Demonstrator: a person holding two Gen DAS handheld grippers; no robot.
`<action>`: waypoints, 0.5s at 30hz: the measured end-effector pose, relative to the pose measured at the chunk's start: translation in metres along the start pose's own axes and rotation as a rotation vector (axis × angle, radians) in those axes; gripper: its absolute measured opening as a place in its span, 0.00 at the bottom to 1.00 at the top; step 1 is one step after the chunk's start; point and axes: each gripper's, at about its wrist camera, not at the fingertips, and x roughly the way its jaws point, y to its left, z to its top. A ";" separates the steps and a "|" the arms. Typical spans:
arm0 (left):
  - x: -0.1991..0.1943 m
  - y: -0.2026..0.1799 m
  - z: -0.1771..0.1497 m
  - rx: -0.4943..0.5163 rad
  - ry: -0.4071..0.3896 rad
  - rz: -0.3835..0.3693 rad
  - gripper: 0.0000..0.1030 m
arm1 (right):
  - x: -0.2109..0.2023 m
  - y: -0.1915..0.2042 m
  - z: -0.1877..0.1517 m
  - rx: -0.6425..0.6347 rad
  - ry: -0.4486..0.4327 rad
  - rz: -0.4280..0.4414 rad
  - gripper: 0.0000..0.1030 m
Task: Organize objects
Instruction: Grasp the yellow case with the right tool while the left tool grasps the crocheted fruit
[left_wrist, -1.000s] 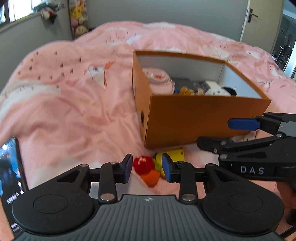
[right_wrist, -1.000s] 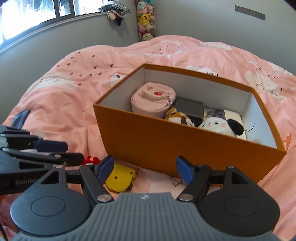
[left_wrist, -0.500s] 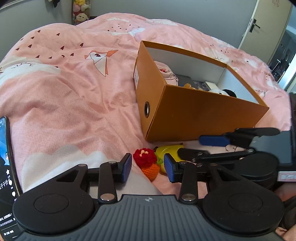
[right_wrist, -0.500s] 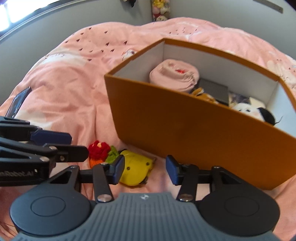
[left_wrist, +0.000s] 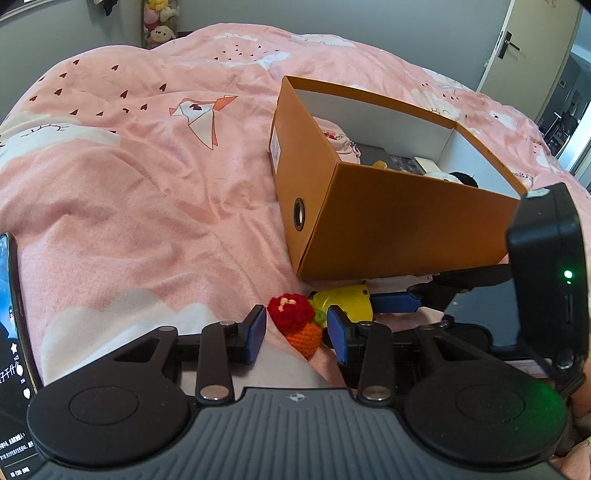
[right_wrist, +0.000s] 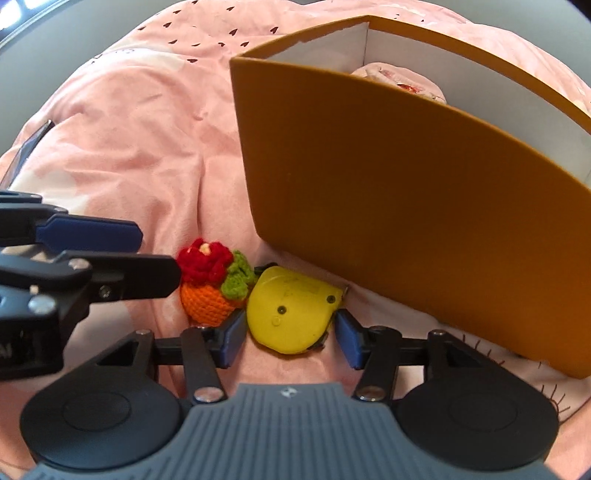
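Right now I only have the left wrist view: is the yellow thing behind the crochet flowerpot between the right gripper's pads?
Observer: Yes. The yellow tape measure lies between the pads of the right gripper; its jaws have just been opening and show no clear squeeze.
Operator: Is it touching the flowerpot?
Observer: The green leaves of the crochet flowerpot appear to rest against its left edge.
Operator: Which way up?
Observer: Flat, screw side up.

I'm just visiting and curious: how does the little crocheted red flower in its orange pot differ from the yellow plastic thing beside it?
The crocheted red flower in an orange knitted pot is soft yarn in three colours; the yellow plastic tape-measure-like case is hard, smooth and one colour. The flower looks smaller and stands upright; the case lies flat. The flower sits between the left gripper jaws, the case between the right gripper jaws. Both rest on the pink bedspread before the orange box.
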 end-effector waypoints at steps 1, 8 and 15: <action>0.000 0.001 0.000 -0.001 0.000 0.000 0.44 | 0.002 0.000 0.000 -0.001 -0.003 0.000 0.56; 0.004 -0.002 0.001 0.018 0.011 0.004 0.45 | -0.008 -0.004 -0.005 0.011 -0.003 0.013 0.49; 0.023 -0.025 0.000 0.158 0.063 0.052 0.50 | -0.039 -0.027 -0.021 0.049 0.020 -0.098 0.49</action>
